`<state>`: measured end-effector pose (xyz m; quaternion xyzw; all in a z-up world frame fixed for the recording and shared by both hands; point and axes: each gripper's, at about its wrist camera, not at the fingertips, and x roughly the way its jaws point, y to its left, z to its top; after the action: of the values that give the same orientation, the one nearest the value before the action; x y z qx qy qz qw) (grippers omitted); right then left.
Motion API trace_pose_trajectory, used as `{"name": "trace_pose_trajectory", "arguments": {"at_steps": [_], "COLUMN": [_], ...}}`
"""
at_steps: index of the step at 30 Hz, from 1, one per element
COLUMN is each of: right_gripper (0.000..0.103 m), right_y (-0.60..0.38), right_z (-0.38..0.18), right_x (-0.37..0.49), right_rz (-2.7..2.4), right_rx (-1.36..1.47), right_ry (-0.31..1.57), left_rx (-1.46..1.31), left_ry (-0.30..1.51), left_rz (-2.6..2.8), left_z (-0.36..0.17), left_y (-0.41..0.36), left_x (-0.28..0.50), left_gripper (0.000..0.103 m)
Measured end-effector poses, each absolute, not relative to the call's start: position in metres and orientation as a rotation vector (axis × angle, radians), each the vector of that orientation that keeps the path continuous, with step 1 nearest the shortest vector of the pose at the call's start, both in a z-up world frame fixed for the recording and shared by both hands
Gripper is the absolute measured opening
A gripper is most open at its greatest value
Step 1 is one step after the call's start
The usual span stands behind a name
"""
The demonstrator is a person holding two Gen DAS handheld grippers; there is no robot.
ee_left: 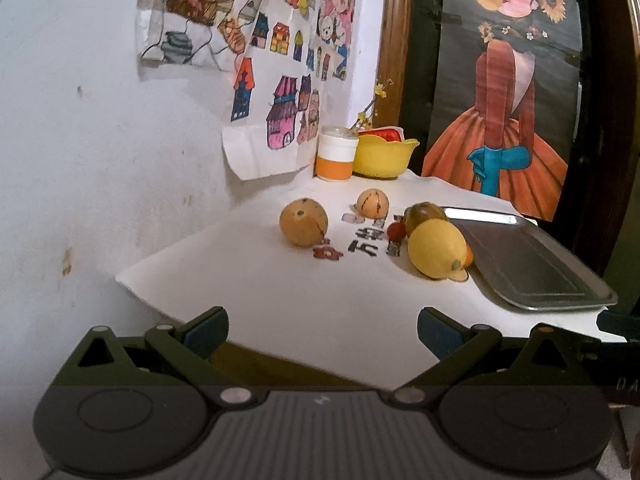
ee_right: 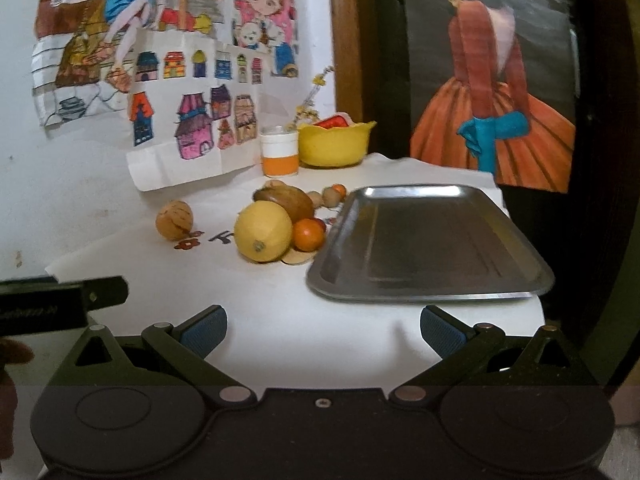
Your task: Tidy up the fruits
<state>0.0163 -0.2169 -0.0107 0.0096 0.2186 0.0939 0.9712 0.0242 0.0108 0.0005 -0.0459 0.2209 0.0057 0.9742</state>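
The left gripper [ee_left: 323, 332] is held low over the near edge of the white cloth [ee_left: 280, 292], its blue-padded fingers spread wide with nothing between them. The right gripper [ee_right: 323, 332] is held the same way, fingers wide apart and empty, just short of the near rim of the metal tray [ee_right: 432, 292].

Beyond the grippers the fruit is seen lying loose on the cloth. A yellow lemon [ee_right: 263, 232] is placed nearest, with a small orange fruit [ee_right: 308, 234] touching it on the tray side and a brown oblong fruit [ee_right: 286, 200] right behind. A round tan fruit [ee_right: 174, 219] is set apart to the left, and a second tan fruit [ee_left: 372, 202] is visible further back in the left wrist view. A few small round pieces [ee_right: 334, 194] are gathered near the tray's far corner; what they are cannot be told. A yellow bowl [ee_right: 336, 144] and an orange-and-white cup [ee_right: 280, 154] are stood against the wall.

The tray is seen bare. The task is therefore judged to be at its start: nothing has been sorted, and every piece of fruit remains to be picked up and placed, presumably on the tray.
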Motion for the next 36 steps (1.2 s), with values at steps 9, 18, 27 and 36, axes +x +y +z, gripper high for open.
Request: {"name": "trace_pose_trajectory", "arguments": {"at_steps": [9, 18, 27, 36], "right_gripper": [0.103, 0.103, 0.103, 0.102], "right_y": [-0.190, -0.168, -0.145, -0.143], "right_z": [0.005, 0.014, 0.014, 0.011], "right_x": [0.039, 0.077, 0.105, 0.125], "right_rz": [0.264, 0.317, 0.299, 0.278], "right_rx": [-0.092, -0.082, -0.230, -0.274], "right_ry": [0.364, 0.401, 0.426, 0.441], "left_rx": [-0.074, -0.044, -0.095, -0.085], "left_ry": [0.407, 0.410, 0.458, 0.498], "left_rz": [0.002, 0.009, -0.020, 0.007], "left_z": [0.018, 0.024, 0.025, 0.022], "left_y": [0.018, 0.027, 0.036, 0.038], "left_x": [0.053, 0.091, 0.131, 0.159], "left_gripper": [0.103, 0.103, 0.103, 0.103]}}
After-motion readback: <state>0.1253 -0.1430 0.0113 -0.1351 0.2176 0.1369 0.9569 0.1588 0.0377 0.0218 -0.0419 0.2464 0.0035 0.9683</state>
